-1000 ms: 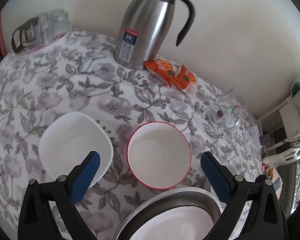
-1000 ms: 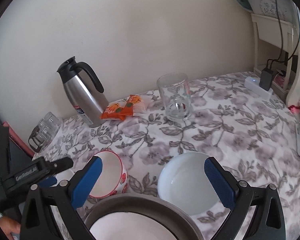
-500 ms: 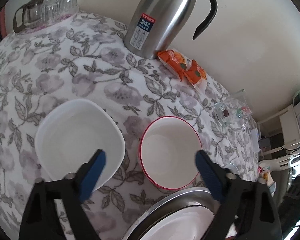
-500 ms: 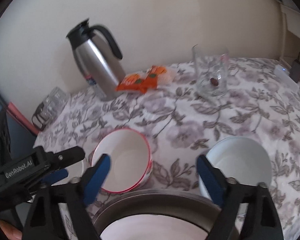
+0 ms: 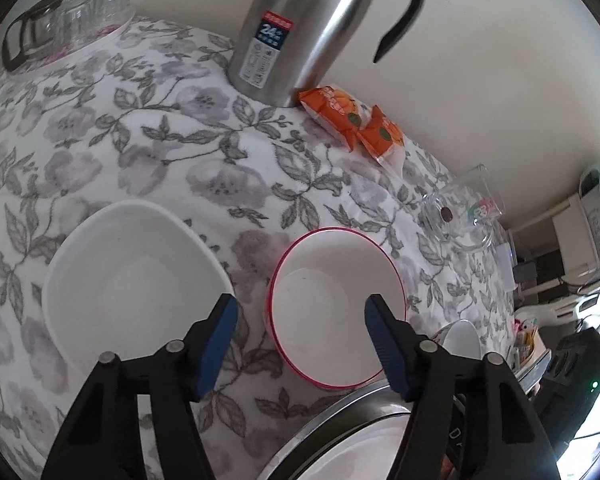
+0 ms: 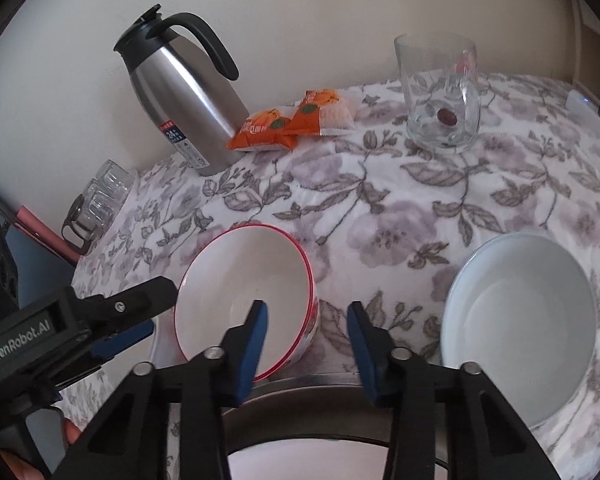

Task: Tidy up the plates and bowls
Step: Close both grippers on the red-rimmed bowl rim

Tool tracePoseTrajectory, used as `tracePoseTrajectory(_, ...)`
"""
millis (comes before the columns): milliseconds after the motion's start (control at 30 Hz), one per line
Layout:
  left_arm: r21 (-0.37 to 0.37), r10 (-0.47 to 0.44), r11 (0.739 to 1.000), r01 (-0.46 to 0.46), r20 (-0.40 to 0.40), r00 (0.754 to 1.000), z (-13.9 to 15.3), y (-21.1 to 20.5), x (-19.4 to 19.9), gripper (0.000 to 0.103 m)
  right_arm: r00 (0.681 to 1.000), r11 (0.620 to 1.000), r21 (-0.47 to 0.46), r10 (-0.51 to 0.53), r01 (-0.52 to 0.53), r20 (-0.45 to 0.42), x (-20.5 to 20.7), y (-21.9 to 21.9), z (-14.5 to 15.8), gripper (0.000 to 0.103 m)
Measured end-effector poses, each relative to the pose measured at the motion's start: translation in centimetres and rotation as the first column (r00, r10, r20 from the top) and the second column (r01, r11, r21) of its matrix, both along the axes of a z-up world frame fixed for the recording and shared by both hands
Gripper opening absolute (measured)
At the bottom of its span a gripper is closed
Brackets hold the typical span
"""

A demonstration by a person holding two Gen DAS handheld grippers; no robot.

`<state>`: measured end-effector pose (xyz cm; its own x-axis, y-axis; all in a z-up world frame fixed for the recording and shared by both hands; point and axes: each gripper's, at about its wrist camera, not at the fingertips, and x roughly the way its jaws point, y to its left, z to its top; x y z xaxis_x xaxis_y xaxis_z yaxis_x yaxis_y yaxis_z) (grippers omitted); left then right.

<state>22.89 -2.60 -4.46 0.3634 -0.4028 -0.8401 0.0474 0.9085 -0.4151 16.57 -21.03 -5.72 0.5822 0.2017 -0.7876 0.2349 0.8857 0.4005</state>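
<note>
Both grippers have just been narrowing over the red-rimmed bowl (image 6: 246,294): right gripper (image 6: 304,322) straddles its near wall, left gripper (image 5: 300,322) its opposite rim, neither yet pinching, apparently readying a lift.

A red-rimmed white bowl (image 6: 247,296) sits on a grey-and-mauve floral tablecloth (image 6: 400,208).

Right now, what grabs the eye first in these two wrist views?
The red-rimmed bowl sits mid-table on the floral cloth, with both grippers converging on it: the right gripper straddles its right rim, the left gripper its left. Behind stand the steel thermos jug and orange snack packets; a white bowl lies right.
</note>
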Motion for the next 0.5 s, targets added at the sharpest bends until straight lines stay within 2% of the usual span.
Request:
tracePoseTrajectory(233,0.031,-0.029,0.999,0.029,0.007,1.000,-0.9,-0.6,0.6,0.048,1.000,1.000,0.002,0.020,-0.020,-0.008,0.5,0.3,-0.2,0.024)
tracePoseTrajectory(500,0.048,-0.044,0.998,0.043,0.022,0.999,-1.6,-1.2,1.0,0.045,0.998,0.999,-0.006,0.038,-0.038,-0.046,1.2,0.8,-1.6,0.016)
